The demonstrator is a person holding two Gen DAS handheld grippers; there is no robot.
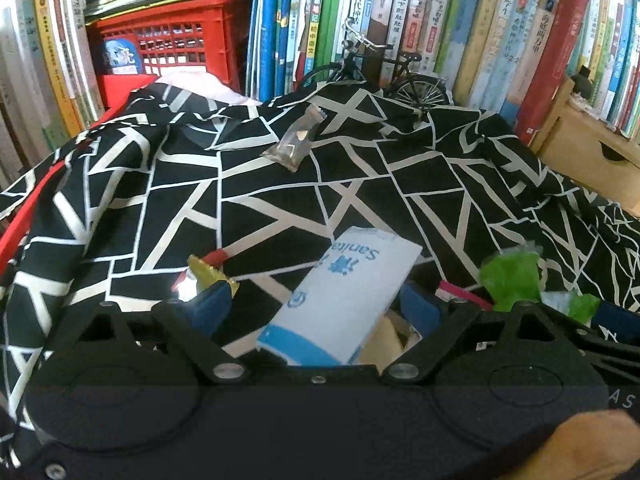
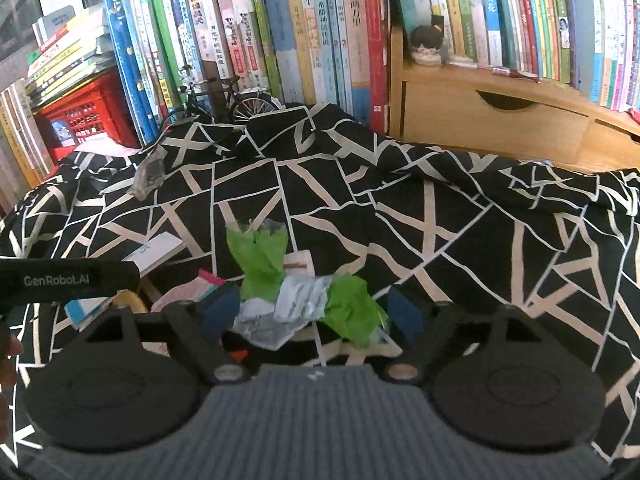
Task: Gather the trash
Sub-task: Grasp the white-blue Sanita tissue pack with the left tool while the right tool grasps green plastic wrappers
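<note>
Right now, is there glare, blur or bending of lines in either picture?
Left wrist view: glare on the yellow foil wrapper; book spines lean outward, fisheye. Right wrist view: no strong glare; wooden drawer unit edges curve; book titles soft.

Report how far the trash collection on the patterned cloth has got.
Done: nothing visibly collected; no bin in view. In hand: nothing. The left gripper stands open around the white-and-blue box; the right gripper is open over the green and white wrappers. Left: those, the yellow wrapper and the clear wrapper farther back.
</note>
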